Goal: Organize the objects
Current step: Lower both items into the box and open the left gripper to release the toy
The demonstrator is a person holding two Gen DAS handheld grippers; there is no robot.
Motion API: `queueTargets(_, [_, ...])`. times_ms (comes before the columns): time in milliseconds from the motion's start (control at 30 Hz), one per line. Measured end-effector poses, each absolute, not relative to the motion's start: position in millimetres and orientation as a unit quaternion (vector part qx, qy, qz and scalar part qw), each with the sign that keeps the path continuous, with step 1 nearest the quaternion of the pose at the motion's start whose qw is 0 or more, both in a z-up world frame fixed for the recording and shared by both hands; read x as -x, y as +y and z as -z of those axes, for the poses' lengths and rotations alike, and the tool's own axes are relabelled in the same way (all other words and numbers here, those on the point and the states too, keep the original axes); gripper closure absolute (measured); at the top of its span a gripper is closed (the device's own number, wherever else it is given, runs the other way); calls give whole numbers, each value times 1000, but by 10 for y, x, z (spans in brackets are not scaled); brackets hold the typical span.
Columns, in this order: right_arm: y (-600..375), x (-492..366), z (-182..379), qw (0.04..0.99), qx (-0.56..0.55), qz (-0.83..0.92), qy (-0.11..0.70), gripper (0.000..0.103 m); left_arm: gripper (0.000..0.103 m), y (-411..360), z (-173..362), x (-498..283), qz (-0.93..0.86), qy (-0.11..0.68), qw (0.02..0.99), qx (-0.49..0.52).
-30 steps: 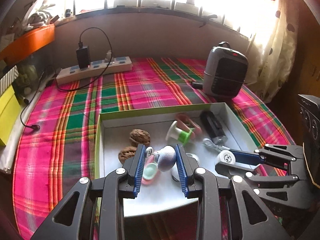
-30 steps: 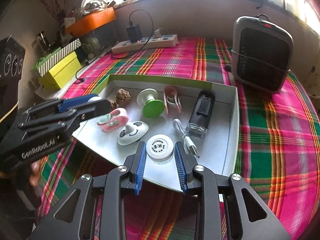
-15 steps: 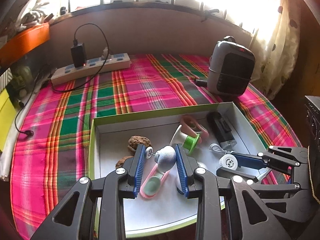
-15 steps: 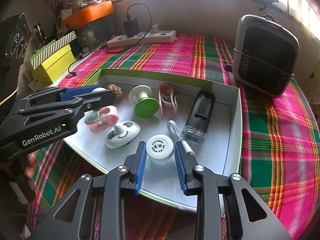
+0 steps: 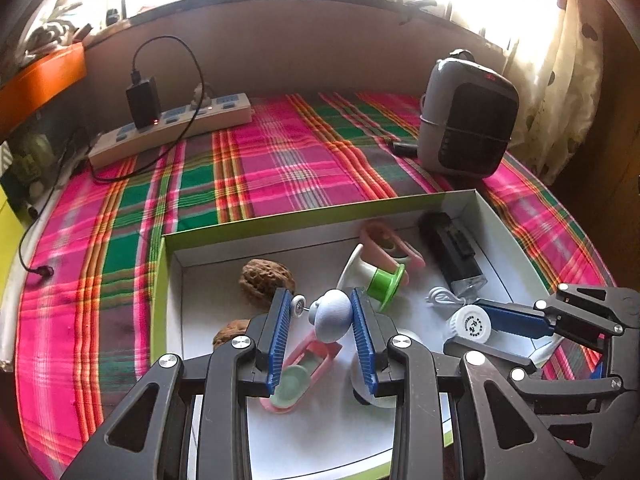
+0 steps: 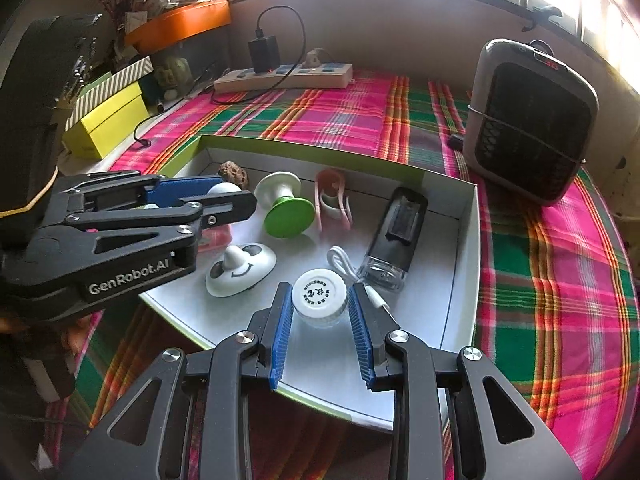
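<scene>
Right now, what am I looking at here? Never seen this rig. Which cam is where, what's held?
No robot arm: a person carries two hand-held two-finger grippers, each with a fisheye camera looking along its fingers. The left wrist view shows the left gripper shut on a small pale blue knob-shaped piece. The right wrist view shows the right gripper shut on a small white-capped jar. Both hang over a shallow white tray on a plaid tablecloth. In the tray lie walnuts, a green and white spool, a pink clip, a black device with white cable, and a smiley-faced disc. Behind stand a heater and power strip.
</scene>
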State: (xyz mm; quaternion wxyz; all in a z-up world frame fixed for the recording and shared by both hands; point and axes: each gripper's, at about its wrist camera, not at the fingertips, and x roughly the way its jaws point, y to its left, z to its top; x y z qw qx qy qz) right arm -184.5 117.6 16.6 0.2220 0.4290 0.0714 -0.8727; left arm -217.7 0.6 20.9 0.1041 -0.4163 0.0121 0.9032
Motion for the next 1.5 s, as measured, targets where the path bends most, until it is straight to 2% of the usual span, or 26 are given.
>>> queueTargets(1500, [1178,1854,-175,218,-431,872,71,73,74,89,-88,2228,-894,30,105,434])
